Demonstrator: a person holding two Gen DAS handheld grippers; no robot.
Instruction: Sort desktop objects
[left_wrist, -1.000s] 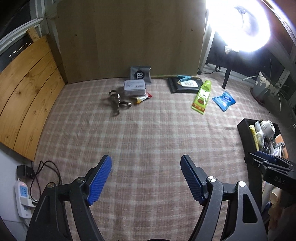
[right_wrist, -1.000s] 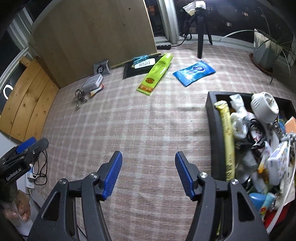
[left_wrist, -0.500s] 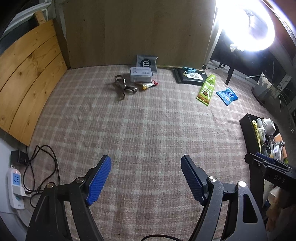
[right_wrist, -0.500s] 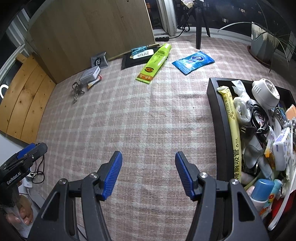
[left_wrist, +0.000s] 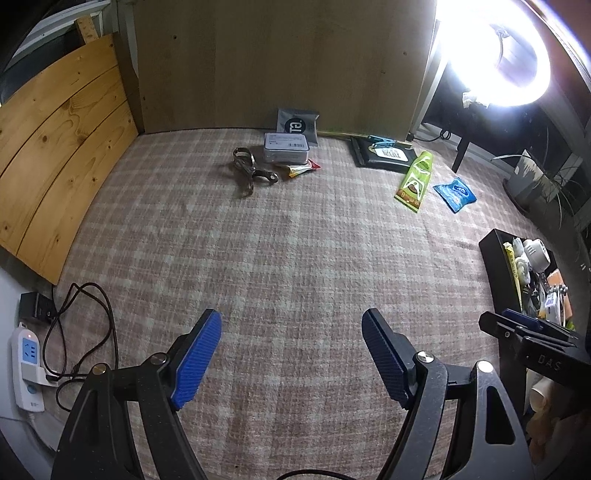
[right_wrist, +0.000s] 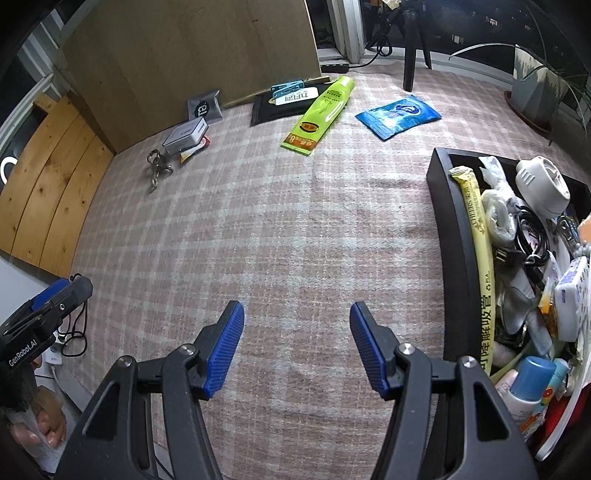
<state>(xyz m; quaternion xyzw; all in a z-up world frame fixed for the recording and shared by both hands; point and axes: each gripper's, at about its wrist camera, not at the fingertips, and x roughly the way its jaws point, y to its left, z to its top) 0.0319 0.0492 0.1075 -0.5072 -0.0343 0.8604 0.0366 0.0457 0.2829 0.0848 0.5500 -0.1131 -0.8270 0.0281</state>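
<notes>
Far beyond both tongs (left_wrist: 291, 354): keys (left_wrist: 248, 172).

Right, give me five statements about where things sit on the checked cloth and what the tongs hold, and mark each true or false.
1. The left tongs are open and empty. True.
2. The green tube lies inside the black bin. False: it lies on the checked cloth, apart from the bin.
3. The blue packet lies on the cloth. True.
4. The right tongs grip the keys. False: they are open and empty.
5. The grey box lies beside the keys. True.
</notes>
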